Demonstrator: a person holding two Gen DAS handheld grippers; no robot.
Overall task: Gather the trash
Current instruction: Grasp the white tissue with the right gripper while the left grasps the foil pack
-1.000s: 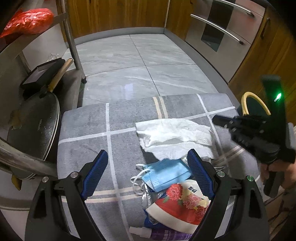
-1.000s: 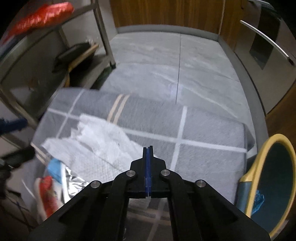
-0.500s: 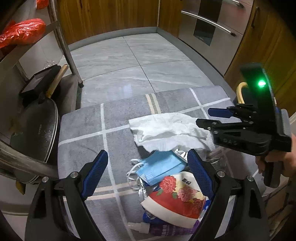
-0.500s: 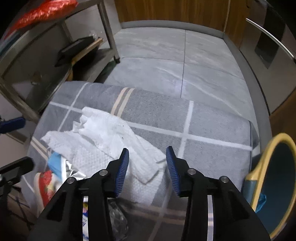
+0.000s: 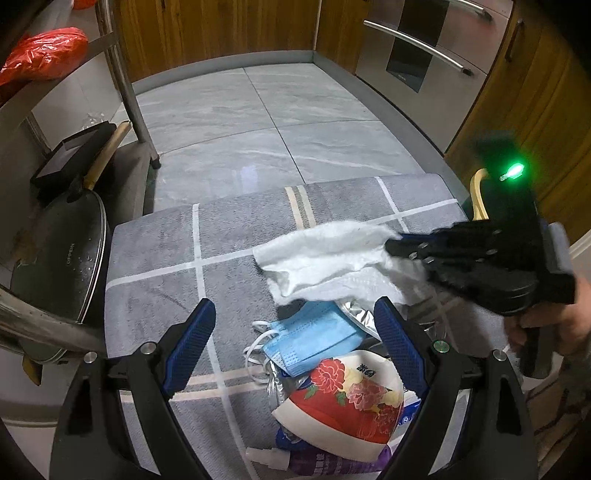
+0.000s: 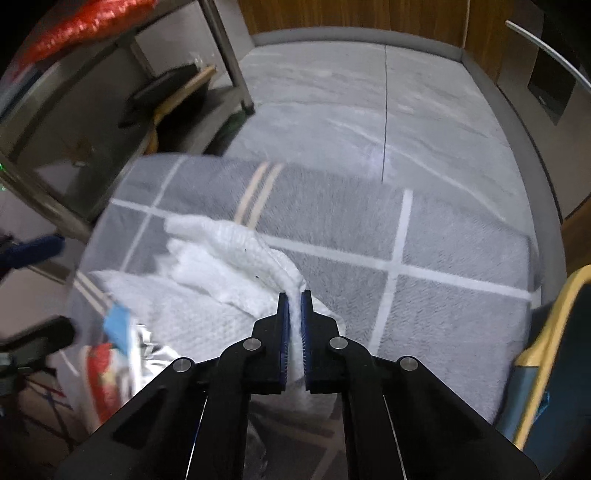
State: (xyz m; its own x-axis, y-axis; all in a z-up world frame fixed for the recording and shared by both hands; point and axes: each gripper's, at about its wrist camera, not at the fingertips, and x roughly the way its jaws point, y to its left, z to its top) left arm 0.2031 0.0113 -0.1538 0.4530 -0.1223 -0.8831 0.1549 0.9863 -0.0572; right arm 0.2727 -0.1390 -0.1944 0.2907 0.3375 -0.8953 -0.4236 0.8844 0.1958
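My right gripper (image 6: 294, 299) has just been closing and is now clenched on a fold of the white paper towel (image 6: 229, 266), which lies on the grey checked mat (image 6: 443, 243) with its far end trailing toward ten o'clock. My left gripper (image 5: 291, 332) hangs released — jaws wide, nothing between them — over the blue face mask (image 5: 314, 339) and the flowered paper bowl (image 5: 347, 398) at six o'clock in its view. To do this well I would lift the towel straight up until its loose end clears the mat, then swing it toward the yellow-rimmed bin (image 6: 546, 332) at three o'clock — slowly, since a thin pinch on soft paper could tear or slip. The mat sits on a grey tiled floor (image 5: 258, 122), with wooden cabinets (image 5: 221, 33) beyond and a steel rack (image 5: 122, 74) at ten o'clock holding a pan lid (image 5: 59, 258).
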